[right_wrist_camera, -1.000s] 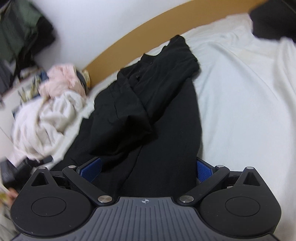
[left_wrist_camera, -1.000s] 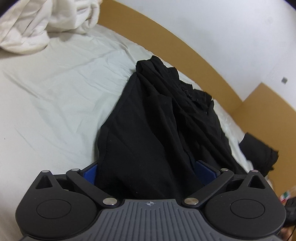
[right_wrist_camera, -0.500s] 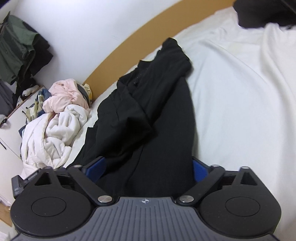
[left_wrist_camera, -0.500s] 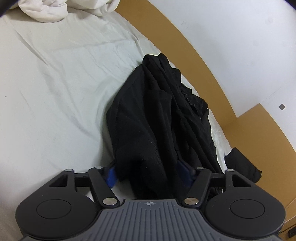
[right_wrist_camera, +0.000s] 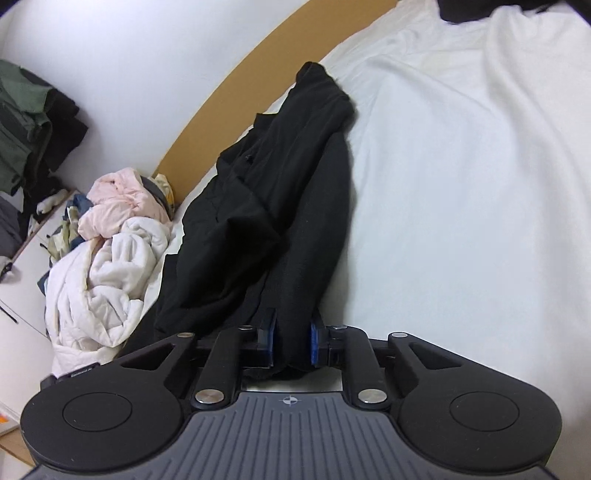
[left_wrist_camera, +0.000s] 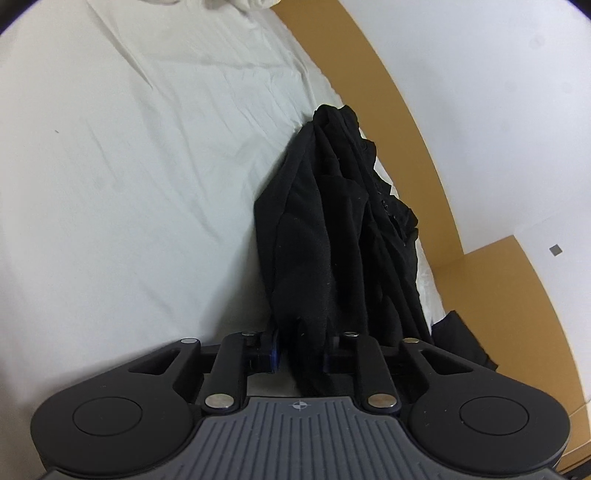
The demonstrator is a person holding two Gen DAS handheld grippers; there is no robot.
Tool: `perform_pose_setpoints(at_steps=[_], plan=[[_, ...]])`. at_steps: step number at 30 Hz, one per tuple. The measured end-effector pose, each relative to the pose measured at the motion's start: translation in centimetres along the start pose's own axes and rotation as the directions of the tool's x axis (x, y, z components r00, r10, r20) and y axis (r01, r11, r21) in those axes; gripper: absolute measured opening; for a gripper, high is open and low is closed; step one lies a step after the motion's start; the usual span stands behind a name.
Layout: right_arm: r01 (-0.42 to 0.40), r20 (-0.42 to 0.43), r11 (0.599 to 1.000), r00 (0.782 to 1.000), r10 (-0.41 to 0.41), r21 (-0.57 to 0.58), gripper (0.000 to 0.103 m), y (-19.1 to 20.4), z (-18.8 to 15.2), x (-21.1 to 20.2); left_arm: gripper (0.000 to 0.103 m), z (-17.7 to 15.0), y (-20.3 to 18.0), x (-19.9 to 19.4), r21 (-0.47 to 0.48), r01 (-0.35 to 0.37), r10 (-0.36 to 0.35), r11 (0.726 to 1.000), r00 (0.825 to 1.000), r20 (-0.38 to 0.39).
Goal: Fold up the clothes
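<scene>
1. Left tongs (left_wrist_camera: 301, 349) have just been closing and now clench the near edge of the black garment (left_wrist_camera: 332, 236), which lies bunched on the bed (left_wrist_camera: 129, 184), ready for lifting.
2. Right tongs (right_wrist_camera: 291, 345) have likewise just closed, pinching another part of the garment (right_wrist_camera: 273, 206), so both together can spread it.

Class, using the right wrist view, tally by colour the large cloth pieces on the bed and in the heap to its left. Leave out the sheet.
Black: 2 (black garment, black piece at the top edge)
Pink: 1 (pink garment)
White: 1 (white bundle)
Total: 4
Small scraps in the heap are too hidden to count.
</scene>
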State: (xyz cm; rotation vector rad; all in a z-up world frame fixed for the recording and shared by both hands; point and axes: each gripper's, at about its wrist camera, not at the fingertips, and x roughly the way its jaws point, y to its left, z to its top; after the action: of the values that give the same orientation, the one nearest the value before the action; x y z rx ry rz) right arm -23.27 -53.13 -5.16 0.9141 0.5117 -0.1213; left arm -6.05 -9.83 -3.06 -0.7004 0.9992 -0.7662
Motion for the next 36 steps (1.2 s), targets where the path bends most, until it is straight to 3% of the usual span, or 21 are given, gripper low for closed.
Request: perform_pose_setpoints(at_steps=[3,8,10,15,17,19,20,23,27,32,36], plan=[[-0.004,-0.009,1.000,1.000,0.004,0.015,0.020,-0.2,0.3,-0.3,0.022,0.5,-0.1,0.6,0.012,0.007,-0.007,1.000,1.000,-0.011],[-0.002,-0.018,0.999,1.000,0.001,-0.048,0.061,1.6,0.8,0.1,0.037,1.2,-1.2,1.2,0.052,0.005,-0.003,0.999,0.999,-0.035],[0.000,-0.025,0.998,1.000,-0.001,-0.065,0.067,2.2,1.0,0.7,0.041,1.2,-1.3,1.4,0.062,0.010,-0.008,0.998,0.999,-0.033],[0.033,0.030,0.993,0.999,-0.030,-0.110,0.062,2.6,0.9,2.0,0.045,0.8,-2.0,2.0,0.132,0.015,-0.013,0.991,1.000,-0.011],[0.043,0.053,0.991,0.998,-0.036,-0.128,0.040,2.5,0.6,2.5,0.045,0.8,-1.7,1.8,0.132,0.023,-0.021,0.991,1.000,-0.014],[0.052,0.064,0.991,0.997,-0.044,-0.120,0.026,1.8,0.6,2.5,0.042,0.9,-1.3,1.6,0.119,0.032,-0.030,0.992,0.999,-0.017],[0.037,0.063,0.994,0.998,-0.030,-0.099,0.023,1.2,0.7,2.4,0.040,0.9,-1.2,1.6,0.122,0.034,-0.032,0.992,0.999,-0.018],[-0.009,0.058,0.998,0.998,0.012,-0.064,0.022,-0.1,0.6,1.9,0.041,0.7,-1.3,1.5,0.153,0.038,-0.036,0.988,0.999,-0.021],[0.007,0.047,0.994,0.999,-0.002,-0.112,0.022,0.5,0.3,1.6,0.040,1.1,-1.1,1.4,0.186,0.058,-0.051,0.981,0.998,-0.044],[0.141,0.044,0.943,0.990,-0.133,-0.301,0.022,3.6,-0.5,1.8,0.034,1.0,-0.6,1.2,0.222,0.068,-0.061,0.973,0.997,-0.037],[0.196,0.080,0.915,0.981,-0.179,-0.353,0.023,4.7,-1.3,2.3,0.035,0.9,-0.7,1.1,0.224,0.059,-0.054,0.973,0.998,-0.029]])
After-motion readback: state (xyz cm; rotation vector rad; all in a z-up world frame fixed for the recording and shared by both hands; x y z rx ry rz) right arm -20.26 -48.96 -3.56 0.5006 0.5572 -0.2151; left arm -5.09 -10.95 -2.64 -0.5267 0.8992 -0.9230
